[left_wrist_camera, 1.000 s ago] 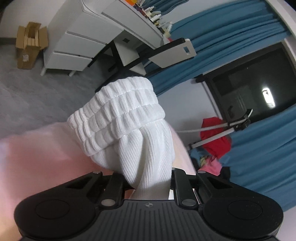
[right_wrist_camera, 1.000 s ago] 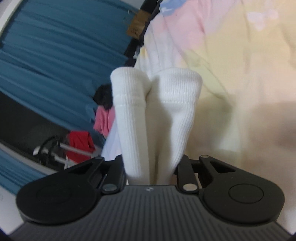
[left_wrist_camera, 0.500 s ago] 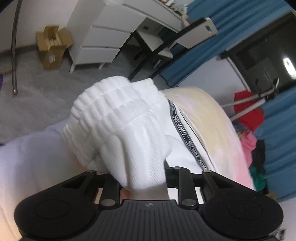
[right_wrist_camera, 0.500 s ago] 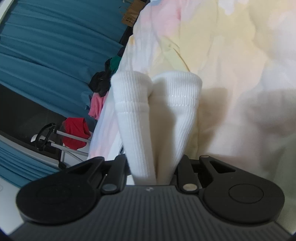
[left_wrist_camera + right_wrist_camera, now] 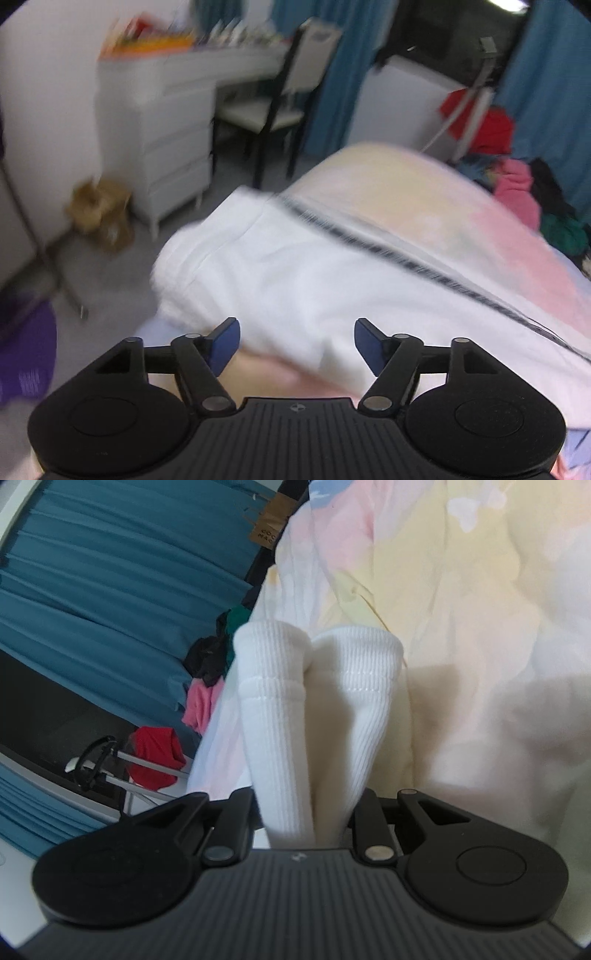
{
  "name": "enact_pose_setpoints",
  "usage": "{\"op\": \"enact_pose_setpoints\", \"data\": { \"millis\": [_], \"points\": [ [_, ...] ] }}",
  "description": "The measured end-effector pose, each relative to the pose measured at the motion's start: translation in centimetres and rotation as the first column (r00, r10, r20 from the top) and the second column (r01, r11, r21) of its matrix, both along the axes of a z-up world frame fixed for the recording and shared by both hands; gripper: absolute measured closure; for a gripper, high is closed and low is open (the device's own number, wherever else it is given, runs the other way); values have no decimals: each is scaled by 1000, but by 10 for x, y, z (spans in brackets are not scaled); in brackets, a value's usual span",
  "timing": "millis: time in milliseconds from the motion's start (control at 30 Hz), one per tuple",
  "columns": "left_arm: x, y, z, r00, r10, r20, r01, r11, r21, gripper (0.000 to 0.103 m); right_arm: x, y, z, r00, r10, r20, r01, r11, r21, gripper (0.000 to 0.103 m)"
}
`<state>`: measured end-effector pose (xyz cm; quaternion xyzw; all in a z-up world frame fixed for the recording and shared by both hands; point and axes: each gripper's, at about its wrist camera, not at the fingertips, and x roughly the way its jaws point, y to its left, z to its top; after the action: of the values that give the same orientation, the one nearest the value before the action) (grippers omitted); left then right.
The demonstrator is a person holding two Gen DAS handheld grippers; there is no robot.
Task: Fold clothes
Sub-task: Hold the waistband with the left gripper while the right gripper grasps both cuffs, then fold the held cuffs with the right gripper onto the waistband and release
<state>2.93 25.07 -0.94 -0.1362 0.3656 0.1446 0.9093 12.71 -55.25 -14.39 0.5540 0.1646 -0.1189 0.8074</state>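
A white garment (image 5: 317,273) with a black striped band lies spread on the pastel bed cover (image 5: 443,206). In the left wrist view my left gripper (image 5: 295,347) hovers just over the garment's near edge, its jaws opening wide and its blue pads (image 5: 225,343) bare, nothing between them. In the right wrist view my right gripper (image 5: 306,812) is shut on two white ribbed cuffs (image 5: 317,709) of the garment, which stick up side by side from between its fingers above the bed cover (image 5: 480,627).
A white drawer unit (image 5: 162,129), a chair (image 5: 288,96) and a cardboard box (image 5: 99,218) stand on the grey floor beyond the bed. Blue curtains (image 5: 103,583), a drying rack with a red cloth (image 5: 155,757) and a pile of coloured clothes (image 5: 524,192) flank the bed.
My left gripper let go of the ribbed waistband, opened wide and swung across while rolling; the garment now lies flat on the bed. My right gripper keeps its hold on the cuffs.
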Motion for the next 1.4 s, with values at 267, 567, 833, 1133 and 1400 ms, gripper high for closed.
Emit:
{"op": "enact_pose_setpoints", "data": {
  "millis": [267, 567, 833, 1133, 1400],
  "points": [
    [36, -124, -14, 976, -105, 189, 106, 994, 0, 28, 1, -1, 2, 1000, -10, 6, 10, 1000, -20, 84],
    [78, -202, -82, 942, -295, 162, 248, 934, 257, 31, 8, 7, 5, 1000, -9, -23, 6, 993, -121, 85],
    [95, -200, -102, 940, -342, 10, 330, 915, 234, 30, 22, 56, 57, 997, -24, -72, -16, 859, -512, 85],
    [94, -189, -88, 937, -348, 32, 336, 923, 186, 31, 11, 219, 135, 992, 112, 60, 25, 292, -956, 86],
    [71, -143, -35, 952, -253, 174, 238, 966, 100, 30, -19, 380, 94, 873, 473, -119, -115, -36, -993, 86]
  ]
}}
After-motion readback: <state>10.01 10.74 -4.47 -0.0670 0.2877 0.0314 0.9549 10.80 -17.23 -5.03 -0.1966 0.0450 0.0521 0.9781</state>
